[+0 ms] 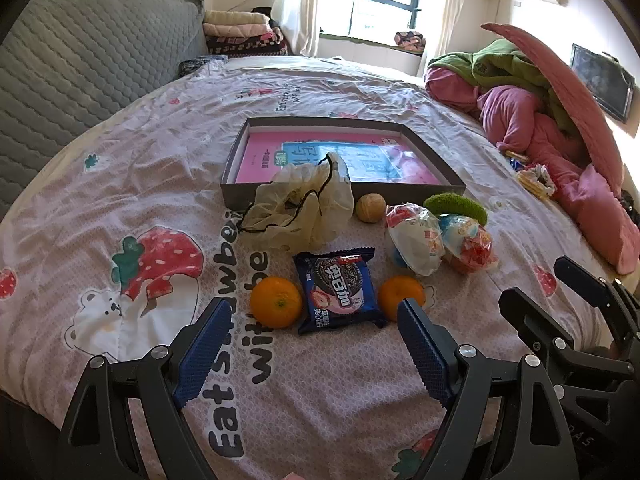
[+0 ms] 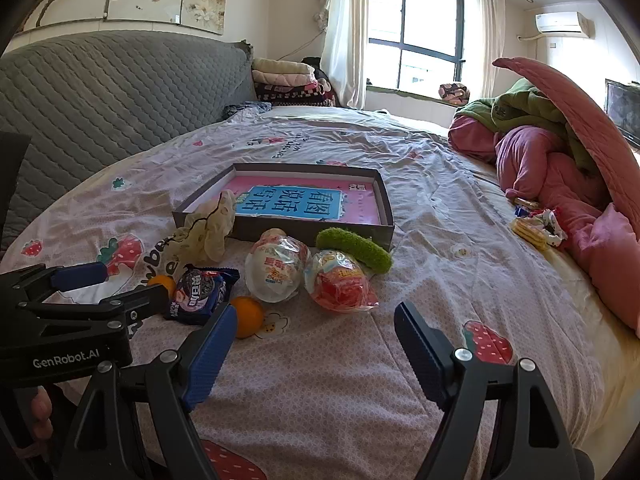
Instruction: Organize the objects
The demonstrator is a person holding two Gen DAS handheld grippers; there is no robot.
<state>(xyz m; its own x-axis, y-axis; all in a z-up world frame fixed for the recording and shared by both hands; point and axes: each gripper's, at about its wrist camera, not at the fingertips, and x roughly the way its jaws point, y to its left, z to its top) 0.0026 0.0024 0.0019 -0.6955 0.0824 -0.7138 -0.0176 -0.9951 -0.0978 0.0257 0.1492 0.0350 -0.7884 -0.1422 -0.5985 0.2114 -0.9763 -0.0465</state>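
A grey box (image 1: 236,152) (image 2: 386,200) with a pink book inside lies on the bed. In front of it sit a cream cloth pouch (image 1: 304,208) (image 2: 208,236), a walnut (image 1: 371,208), a green fuzzy piece (image 1: 460,204) (image 2: 356,250), two wrapped toy eggs (image 1: 416,240) (image 2: 276,272) (image 1: 472,246) (image 2: 340,284), a blue cookie packet (image 1: 340,292) (image 2: 200,292) and two oranges (image 1: 276,300) (image 1: 396,294) (image 2: 248,316). My left gripper (image 1: 316,312) is open just short of the packet. My right gripper (image 2: 316,320) (image 1: 536,280) is open, nothing between its fingers.
The bedsheet (image 1: 120,184) has a strawberry print. A grey quilted headboard (image 1: 80,60) stands at the left. Pink and green bedding (image 1: 540,120) (image 2: 560,148) is heaped at the right, with small items (image 1: 534,178) (image 2: 538,224) beside it. Folded blankets (image 1: 240,32) lie near the window.
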